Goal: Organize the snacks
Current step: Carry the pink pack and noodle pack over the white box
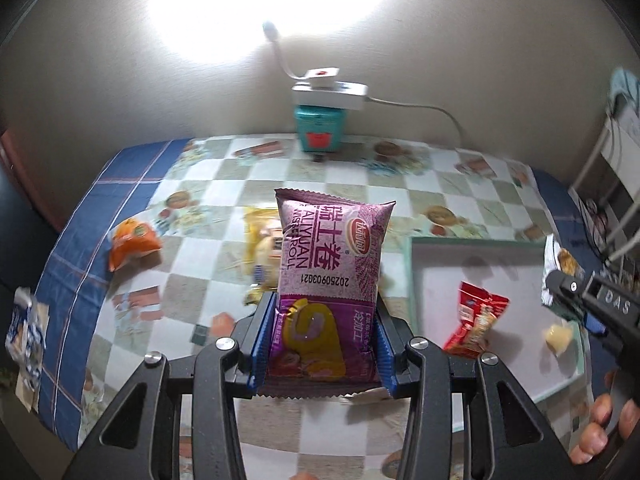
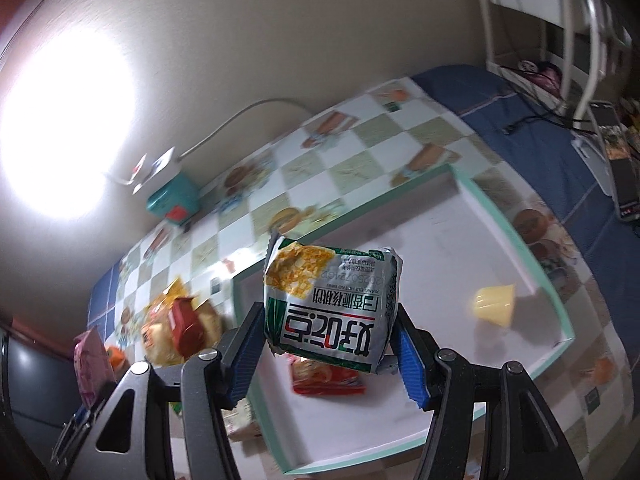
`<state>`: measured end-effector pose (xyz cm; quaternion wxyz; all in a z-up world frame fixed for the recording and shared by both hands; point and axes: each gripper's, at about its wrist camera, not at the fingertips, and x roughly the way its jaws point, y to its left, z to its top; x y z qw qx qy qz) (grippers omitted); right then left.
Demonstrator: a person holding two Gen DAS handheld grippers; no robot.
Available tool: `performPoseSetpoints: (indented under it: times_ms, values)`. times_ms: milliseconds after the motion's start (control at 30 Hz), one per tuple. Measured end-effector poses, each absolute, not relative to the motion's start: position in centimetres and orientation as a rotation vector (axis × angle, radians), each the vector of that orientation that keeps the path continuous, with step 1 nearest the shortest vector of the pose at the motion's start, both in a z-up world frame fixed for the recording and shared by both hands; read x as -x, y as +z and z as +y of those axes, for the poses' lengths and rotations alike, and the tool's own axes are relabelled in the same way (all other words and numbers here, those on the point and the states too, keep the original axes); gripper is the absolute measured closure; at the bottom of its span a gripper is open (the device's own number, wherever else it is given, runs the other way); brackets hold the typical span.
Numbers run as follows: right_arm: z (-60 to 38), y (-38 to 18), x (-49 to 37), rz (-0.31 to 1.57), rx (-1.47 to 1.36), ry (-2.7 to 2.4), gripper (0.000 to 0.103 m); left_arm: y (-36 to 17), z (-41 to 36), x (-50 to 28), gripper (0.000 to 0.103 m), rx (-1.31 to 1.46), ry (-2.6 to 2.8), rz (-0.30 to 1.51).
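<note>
The left gripper (image 1: 324, 344) holds a purple Swiss roll packet (image 1: 330, 268). Its blue fingers (image 1: 266, 340) press on the two sides of the packet's lower part, and the upper part stands out beyond the tips, above the checked tabletop (image 1: 200, 260). The right gripper (image 2: 326, 344) holds a green and white biscuit packet (image 2: 332, 304). Its fingers (image 2: 412, 360) are closed on the lower corners of this packet, which hangs over the near left part of the white tray (image 2: 440, 360). In the tray lie a red packet (image 1: 476, 320) and a small yellow jelly cup (image 2: 494, 304). To the left of the tray, on the tabletop, lie a yellow packet (image 1: 260, 248) and, further left, an orange packet (image 1: 134, 242).
</note>
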<state>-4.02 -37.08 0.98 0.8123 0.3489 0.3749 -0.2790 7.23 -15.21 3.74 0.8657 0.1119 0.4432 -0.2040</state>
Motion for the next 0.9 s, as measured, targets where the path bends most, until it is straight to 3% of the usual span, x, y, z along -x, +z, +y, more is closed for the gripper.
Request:
performPoseSetpoints:
  times_ms: [900]
  values:
    - [-45.3, -3.0, 8.5, 0.833, -0.841, -0.786, 0.039, -1.6, -33.9, -1.8, 0.057, -0.487, -0.728, 0.999]
